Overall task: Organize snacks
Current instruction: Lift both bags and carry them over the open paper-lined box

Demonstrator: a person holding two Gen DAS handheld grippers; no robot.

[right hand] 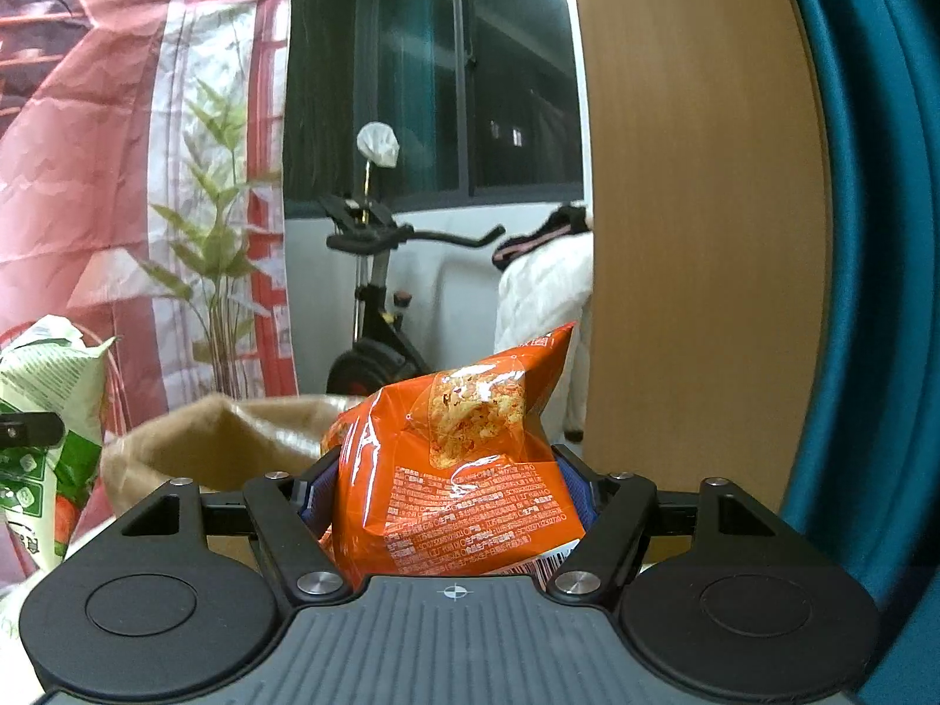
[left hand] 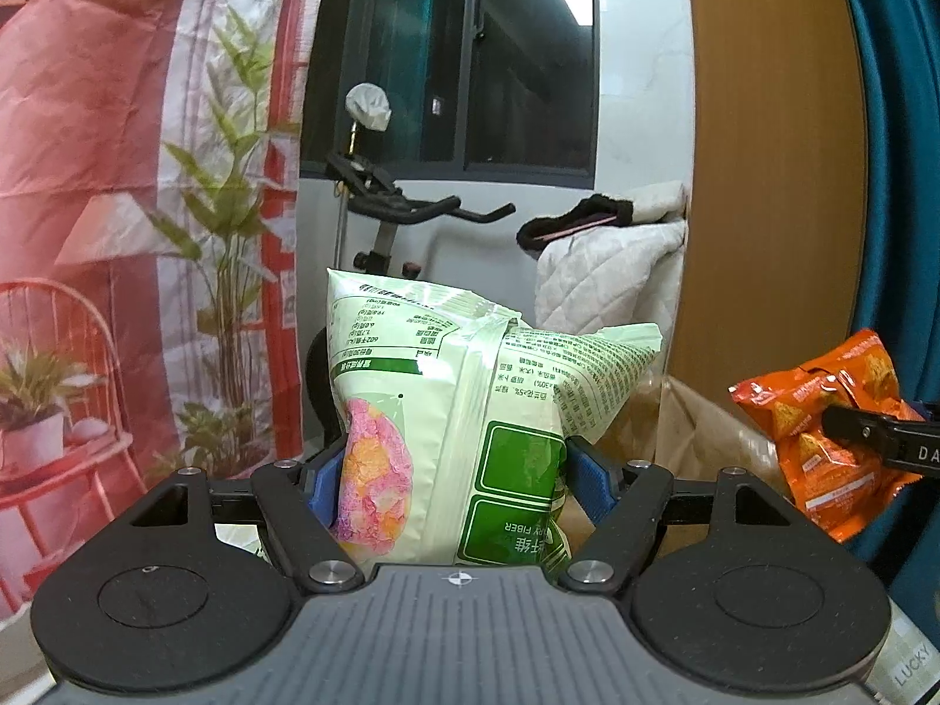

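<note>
Behind both tools, open brown paper bag (right hand: 217,446), contents hidden

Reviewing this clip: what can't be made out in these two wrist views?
- Brown paper bag: its inside and base, hidden in both views by the grippers and held packets.
- Green snack packet: lower end, hidden by the left gripper body, left wrist view.
- Orange snack packet: bottom, hidden by the right gripper body, right wrist view.
- The surface below: out of sight.
</note>
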